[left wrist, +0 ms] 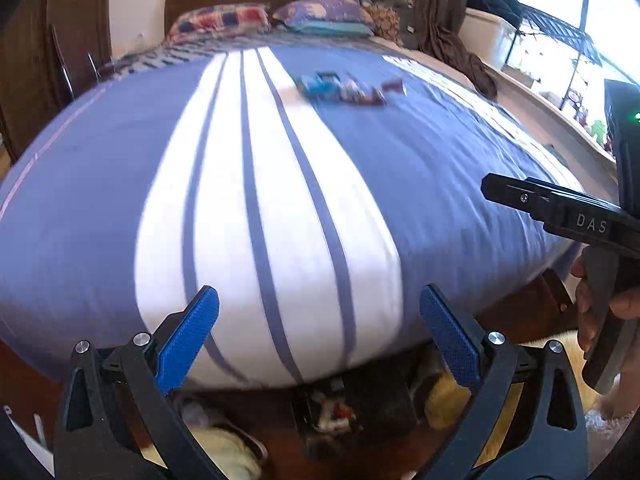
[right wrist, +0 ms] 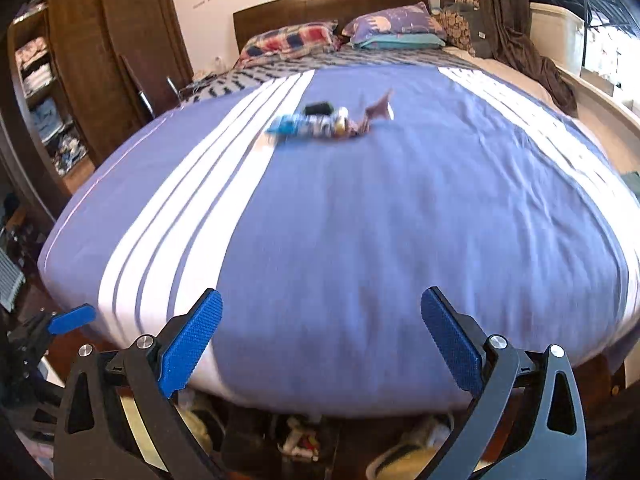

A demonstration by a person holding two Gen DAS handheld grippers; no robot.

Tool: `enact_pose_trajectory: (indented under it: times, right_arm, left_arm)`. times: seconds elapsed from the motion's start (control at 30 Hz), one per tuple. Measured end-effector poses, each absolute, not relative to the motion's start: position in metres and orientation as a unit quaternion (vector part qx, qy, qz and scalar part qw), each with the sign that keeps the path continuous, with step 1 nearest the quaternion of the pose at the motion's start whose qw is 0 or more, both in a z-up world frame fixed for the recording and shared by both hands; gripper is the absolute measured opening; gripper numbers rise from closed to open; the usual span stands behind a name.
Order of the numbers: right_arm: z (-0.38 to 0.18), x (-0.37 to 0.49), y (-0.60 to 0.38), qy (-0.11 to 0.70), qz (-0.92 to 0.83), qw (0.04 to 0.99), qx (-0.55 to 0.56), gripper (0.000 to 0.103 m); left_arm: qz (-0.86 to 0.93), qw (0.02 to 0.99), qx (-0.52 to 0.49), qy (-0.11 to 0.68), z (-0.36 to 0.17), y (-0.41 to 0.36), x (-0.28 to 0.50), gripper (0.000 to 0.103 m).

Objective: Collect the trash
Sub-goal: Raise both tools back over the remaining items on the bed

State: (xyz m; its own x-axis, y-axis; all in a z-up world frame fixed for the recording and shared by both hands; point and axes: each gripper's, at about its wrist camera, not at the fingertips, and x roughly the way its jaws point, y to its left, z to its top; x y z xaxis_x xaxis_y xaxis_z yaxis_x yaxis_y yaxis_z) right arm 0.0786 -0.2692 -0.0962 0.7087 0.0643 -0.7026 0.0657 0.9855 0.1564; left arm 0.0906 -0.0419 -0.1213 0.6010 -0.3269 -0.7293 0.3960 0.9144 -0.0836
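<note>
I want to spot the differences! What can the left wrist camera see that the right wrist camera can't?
Only the left wrist view shows the person's hand holding the right hand-held gripper's handle. Only the right wrist view shows the open wardrobe shelves of folded clothes. Both show the blue striped bed, the pillows, and the blurry pile of wrappers lying far from both open hand-held grippers.

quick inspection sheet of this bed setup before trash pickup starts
surface: blue bedspread with white stripes, smooth
job's things: wrappers clustered mid-bed, blurred, untouched
clutter: dark flat item behind the wrappers; shoes and oddments under the bed foot
grippers: left tongs open, empty; right tongs open, empty; both at the bed foot
cables: nothing seen
surroundings: pillows, headboard, wardrobe on the left, window on the right
</note>
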Motion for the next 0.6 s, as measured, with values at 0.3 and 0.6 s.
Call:
enact_pose_trajectory:
  times: [0.3,0.6]
  right_arm:
    - [-0.093,0.180,-0.294,0.382,-0.037,0.921,0.061,0.100]
    - [-0.103,0.261,-0.325,0.377,-0.058,0.922,0.065,0.099]
  left_arm:
    - [-0.194,0.902,0.040,0.383,-0.105,-0.067,0.198,0.095]
    - [-0.190,0.908,0.044,0.371,-0.100,-0.103,0.286,0.095]
